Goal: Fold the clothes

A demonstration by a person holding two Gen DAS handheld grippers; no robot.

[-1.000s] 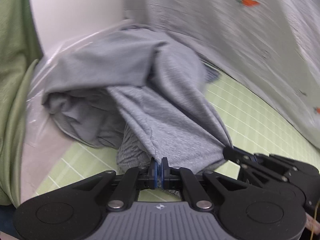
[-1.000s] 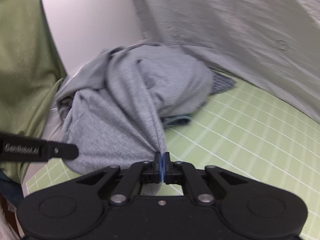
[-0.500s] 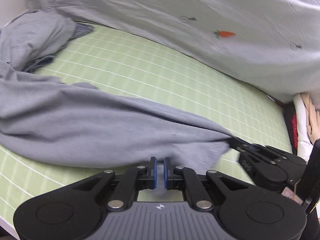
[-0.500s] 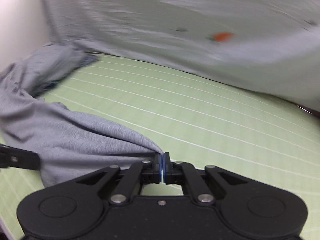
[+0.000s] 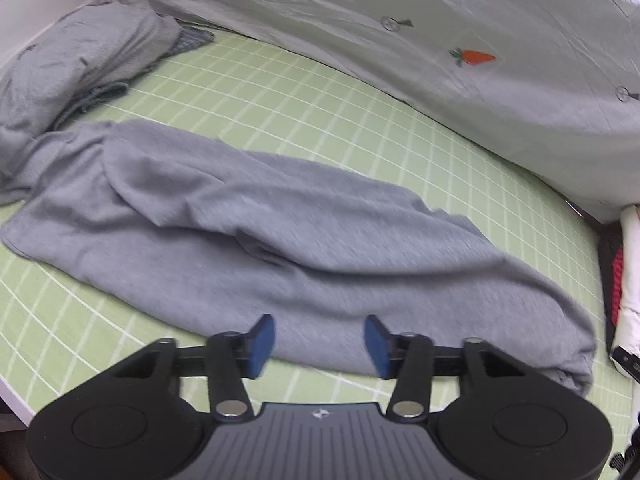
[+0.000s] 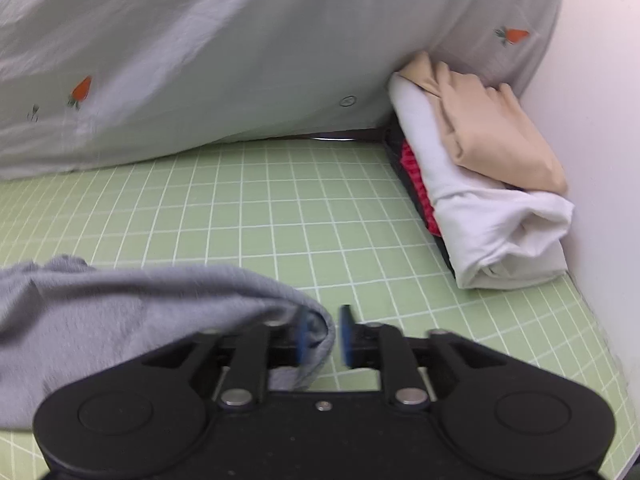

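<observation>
A grey garment (image 5: 280, 236) lies stretched out, long and rumpled, across the green grid mat (image 5: 280, 92). My left gripper (image 5: 318, 344) is open and empty, with its blue pads just above the garment's near edge. In the right wrist view the garment's right end (image 6: 132, 312) lies bunched at the lower left. My right gripper (image 6: 323, 336) is open, and a fold of the grey cloth lies between the pads against the left one.
A pile of grey clothes (image 5: 76, 60) sits at the mat's far left. A pale quilt with carrot prints (image 5: 440, 40) runs along the back. Folded white, beige and red clothes (image 6: 480, 200) are stacked against the wall on the right.
Both grippers pulled the grey garment out of the pile and rightwards over the mat, then opened. The garment now lies spread flat.
</observation>
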